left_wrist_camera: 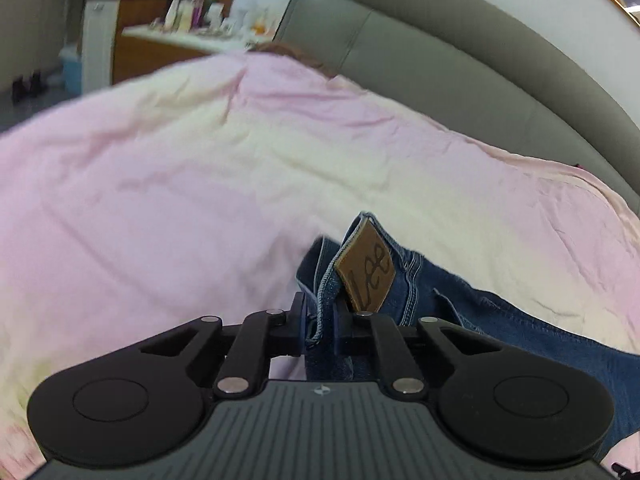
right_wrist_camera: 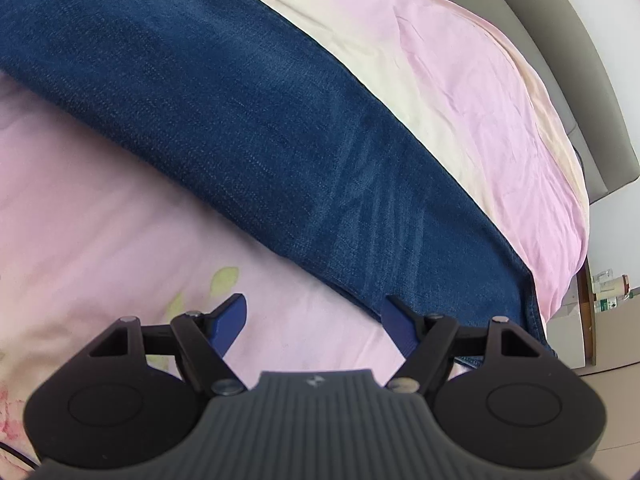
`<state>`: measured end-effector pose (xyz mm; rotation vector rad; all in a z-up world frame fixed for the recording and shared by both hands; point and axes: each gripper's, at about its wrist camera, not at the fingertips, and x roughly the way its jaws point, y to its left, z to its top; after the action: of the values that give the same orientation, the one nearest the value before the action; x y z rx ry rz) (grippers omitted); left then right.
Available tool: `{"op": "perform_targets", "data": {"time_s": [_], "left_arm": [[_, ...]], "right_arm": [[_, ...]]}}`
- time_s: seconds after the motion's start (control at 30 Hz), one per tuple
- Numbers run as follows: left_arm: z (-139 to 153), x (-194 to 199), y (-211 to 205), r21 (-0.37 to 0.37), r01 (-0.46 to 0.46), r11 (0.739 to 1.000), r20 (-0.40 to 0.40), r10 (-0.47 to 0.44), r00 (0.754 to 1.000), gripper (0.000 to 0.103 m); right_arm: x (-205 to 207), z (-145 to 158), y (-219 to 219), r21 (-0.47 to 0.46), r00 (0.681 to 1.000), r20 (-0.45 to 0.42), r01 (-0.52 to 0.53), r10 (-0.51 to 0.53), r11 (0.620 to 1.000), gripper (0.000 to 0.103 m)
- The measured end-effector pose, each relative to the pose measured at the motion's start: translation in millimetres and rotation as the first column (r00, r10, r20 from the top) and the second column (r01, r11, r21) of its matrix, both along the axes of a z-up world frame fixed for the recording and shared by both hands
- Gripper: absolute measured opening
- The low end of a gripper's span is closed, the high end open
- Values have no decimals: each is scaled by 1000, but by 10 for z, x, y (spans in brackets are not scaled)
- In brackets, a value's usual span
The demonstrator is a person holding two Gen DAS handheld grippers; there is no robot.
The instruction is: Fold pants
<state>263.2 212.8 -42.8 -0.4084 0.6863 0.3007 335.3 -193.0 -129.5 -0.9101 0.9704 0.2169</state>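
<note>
The jeans [left_wrist_camera: 404, 280] lie on a bed [left_wrist_camera: 160, 184] with a pink and cream cover, and the step in hand seems to be the taking of both ends before a fold; the left gripper [left_wrist_camera: 320, 320] has its jaws nearly closed on the waistband, beside the brown leather patch [left_wrist_camera: 366, 270], and denim is visibly pinched between its pads, so this end looks secured; in the right wrist view the leg [right_wrist_camera: 248, 132] runs as a flat dark blue band across the cover toward the hem [right_wrist_camera: 532, 304] at the lower right; the right gripper [right_wrist_camera: 314, 322] has its jaws wide apart and holds nothing; its right blue finger [right_wrist_camera: 400, 328] stands over the near edge of the leg close to the hem, while the left finger [right_wrist_camera: 230, 320] is over bare cover, and whether they touch the cloth I cannot tell; the grey headboard [left_wrist_camera: 440, 64] stands behind the bed; I judge the task is at its beginning, since the leg is at full length; the next move probably calls for the right gripper to slide onto the hem edge, get the layers of denim between its pads and close firmly, so both hands may lift together; a risk is that only the top layer is caught.
</note>
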Motion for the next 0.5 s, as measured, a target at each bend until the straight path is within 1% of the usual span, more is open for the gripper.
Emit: {"op": "perform_targets", "data": {"time_s": [0.03, 0.07, 0.1, 0.13, 0.17, 0.23, 0.27, 0.3, 0.37, 0.4, 0.43, 0.47, 0.5], "left_arm": [[96, 67, 28, 35, 17, 999, -14, -16, 1000, 13], [128, 141, 55, 73, 23, 997, -36, -21, 999, 13], [104, 233, 70, 123, 35, 992, -77, -26, 997, 13], [16, 373, 79, 165, 48, 985, -127, -27, 992, 12], [-106, 476, 101, 185, 55, 981, -172, -23, 985, 8], [-394, 548, 193, 173, 54, 983, -224, -14, 975, 7], [-515, 556, 179, 191, 79, 978, -237, -32, 971, 7], [-619, 573, 159, 213, 95, 973, -242, -41, 969, 7], [-763, 567, 117, 215, 111, 970, -253, -54, 966, 7], [-800, 566, 116, 204, 112, 973, -259, -57, 964, 9], [-813, 557, 115, 198, 116, 973, -267, -60, 962, 15], [-798, 532, 113, 208, 117, 971, -270, -58, 961, 26], [-771, 503, 112, 225, 115, 968, -271, -51, 961, 31]], "right_arm": [[-17, 5, 11, -3, 1000, 3, -10, 10, 1000, 70], [-28, 13, 17, -2, 1000, 5, -16, 16, 1000, 70], [-39, 24, 24, 3, 1000, 8, -20, 20, 1000, 70], [-38, 23, 30, 7, 1000, 7, -20, 20, 1000, 70], [-36, 18, 31, 12, 1000, 4, -18, 18, 1000, 70], [-33, 17, 17, 23, 1000, -3, -15, 15, 1000, 70], [-34, 20, 6, 25, 1000, -6, -15, 15, 1000, 70], [-37, 24, -12, 24, 1000, -9, -17, 18, 1000, 70], [-44, 31, -71, 17, 1000, -8, -20, 21, 1000, 70], [-24, 34, -132, 18, 1000, -10, -9, 9, 1000, 70], [-4, 42, -199, 24, 1000, -14, 10, -10, 1000, 70], [25, 56, -284, 35, 999, -17, 39, -38, 999, 70], [68, 78, -411, 54, 997, -21, 81, -80, 995, 70]]}}
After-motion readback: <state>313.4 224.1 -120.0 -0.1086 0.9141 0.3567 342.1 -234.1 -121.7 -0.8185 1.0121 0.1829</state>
